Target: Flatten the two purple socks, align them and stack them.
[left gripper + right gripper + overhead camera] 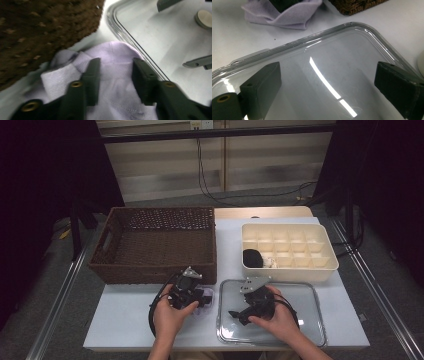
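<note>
A white table (125, 320) was set on a grey floor (60, 320), flanked by metal rails (60, 295). Beyond it, a pale panelled wall (165, 170) was crossed by a dark bar (215, 132), with black cables (205, 185) trailed downward. Both sides were left in darkness.

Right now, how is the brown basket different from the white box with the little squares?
The basket is dark brown and woven; the box is cream and smooth. The basket is one big open space with a handle hole in its side; the box is split into many small compartments. The basket looks empty; the box has a black thing in one compartment. The basket is bigger and deeper. Both are open-topped rectangles on the table.
</note>
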